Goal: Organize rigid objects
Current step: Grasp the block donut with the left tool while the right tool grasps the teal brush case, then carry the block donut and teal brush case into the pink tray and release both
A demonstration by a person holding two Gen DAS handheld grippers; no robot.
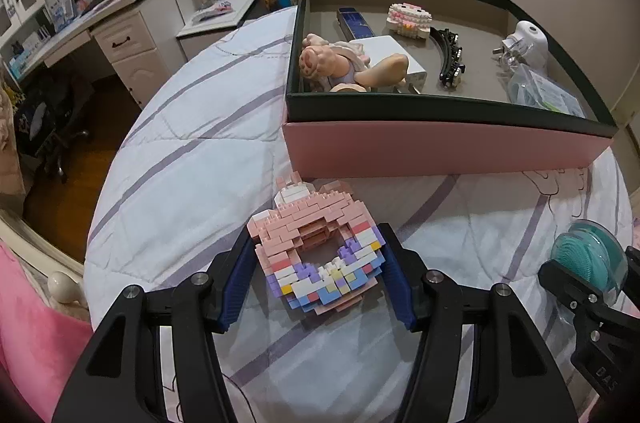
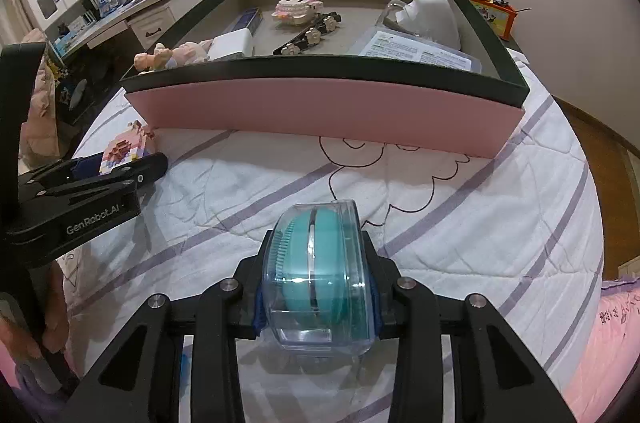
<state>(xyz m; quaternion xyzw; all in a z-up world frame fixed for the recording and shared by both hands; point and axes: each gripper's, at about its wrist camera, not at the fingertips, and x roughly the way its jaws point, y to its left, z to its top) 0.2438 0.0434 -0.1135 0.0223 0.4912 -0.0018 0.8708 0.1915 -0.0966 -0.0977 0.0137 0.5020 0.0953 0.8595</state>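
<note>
My left gripper (image 1: 318,271) is shut on a pink and pastel brick model (image 1: 316,251), held just above the white quilt in front of the pink box (image 1: 440,151). The model also shows in the right wrist view (image 2: 124,147). My right gripper (image 2: 318,283) is shut on a clear plastic case with a teal brush (image 2: 318,275) inside, held over the quilt before the box (image 2: 320,111). In the left wrist view the teal case (image 1: 588,263) appears at the right edge.
The open box holds a plush toy (image 1: 344,63), a white block (image 1: 390,51), a brick model (image 1: 410,19), a black hair clip (image 1: 450,57), a white device (image 1: 526,41) and a plastic bag (image 1: 544,95). A desk (image 1: 100,15) stands far left.
</note>
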